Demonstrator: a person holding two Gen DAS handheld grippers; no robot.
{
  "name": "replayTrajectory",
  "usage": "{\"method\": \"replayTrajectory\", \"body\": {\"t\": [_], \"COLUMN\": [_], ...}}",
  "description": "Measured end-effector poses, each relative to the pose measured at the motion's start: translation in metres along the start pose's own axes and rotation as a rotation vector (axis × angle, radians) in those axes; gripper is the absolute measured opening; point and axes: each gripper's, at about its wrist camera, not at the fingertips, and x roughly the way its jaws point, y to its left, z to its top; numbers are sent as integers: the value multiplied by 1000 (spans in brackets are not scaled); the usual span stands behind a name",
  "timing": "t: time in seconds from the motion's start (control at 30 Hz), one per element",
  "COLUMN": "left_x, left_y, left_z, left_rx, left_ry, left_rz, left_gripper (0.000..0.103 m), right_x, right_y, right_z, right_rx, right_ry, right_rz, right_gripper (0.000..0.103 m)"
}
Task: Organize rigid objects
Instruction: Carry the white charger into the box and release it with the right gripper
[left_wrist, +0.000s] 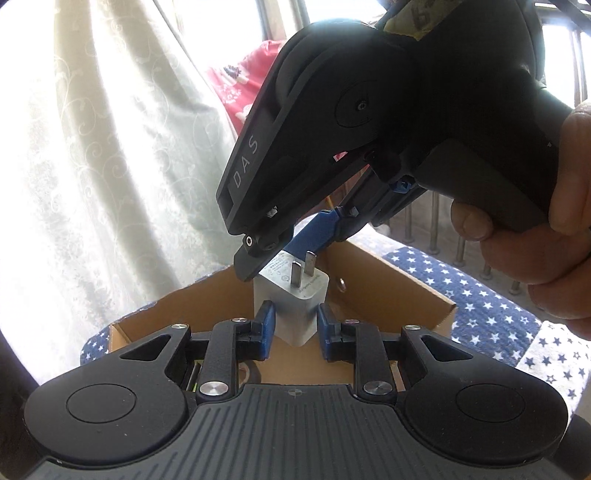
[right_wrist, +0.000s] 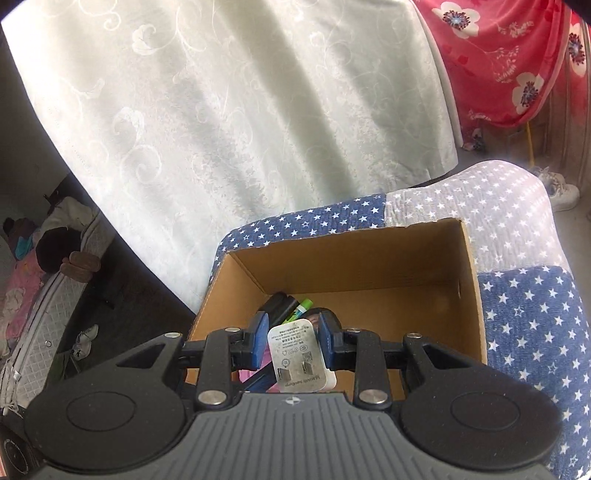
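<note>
1. A white charger plug (left_wrist: 291, 306) with two metal prongs is held in the air above an open cardboard box (left_wrist: 399, 291); its printed prong face shows in the right wrist view (right_wrist: 299, 360).
2. The left gripper (left_wrist: 291, 325) has its blue-padded fingers (left_wrist: 266, 325) closed almost fully on the plug's lower body, one pad on each side.
3. The right gripper (right_wrist: 291, 339) comes in from above; its fingers (right_wrist: 258, 338) are narrowed on the plug's upper end by the prongs, so both grippers grip the same plug; a hand (left_wrist: 546, 236) wraps its handle.
4. Inside the box (right_wrist: 369, 258), below the plug, lie a green marker-like item (right_wrist: 301, 308) and a dark object (right_wrist: 277, 301); what else lies there I cannot tell.
5. The box rests on a blue and white star-patterned cover (right_wrist: 528, 321); a pale embossed cloth (right_wrist: 221, 110) hangs behind; a red floral fabric (right_wrist: 498, 55) is at the far right.
</note>
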Motion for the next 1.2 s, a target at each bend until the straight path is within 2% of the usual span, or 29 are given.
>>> {"method": "replayTrajectory", "body": {"t": [0.27, 0.57, 0.63, 0.8, 0.9, 1.03, 1.2], "left_x": [98, 178, 186, 183, 177, 162, 129], "left_y": [38, 55, 56, 55, 53, 52, 57], "left_z": [28, 14, 10, 12, 13, 17, 24], "left_rx": [-80, -172, -181, -181, -173, -180, -206], "left_ry": [213, 420, 454, 439, 424, 394, 328], "left_rz": [-51, -36, -38, -39, -40, -43, -45], "left_gripper": [24, 24, 25, 26, 26, 28, 35], "right_x": [79, 156, 166, 169, 156, 121, 57], "right_y": [-42, -71, -71, -65, -62, -62, -56], "right_z": [43, 51, 50, 51, 53, 57, 52], "right_rx": [56, 89, 86, 72, 67, 76, 61], "right_ry": [106, 216, 235, 233, 206, 146, 42], "right_rz": [30, 37, 47, 47, 54, 62, 76], "right_gripper": [31, 31, 22, 22, 22, 23, 23]}}
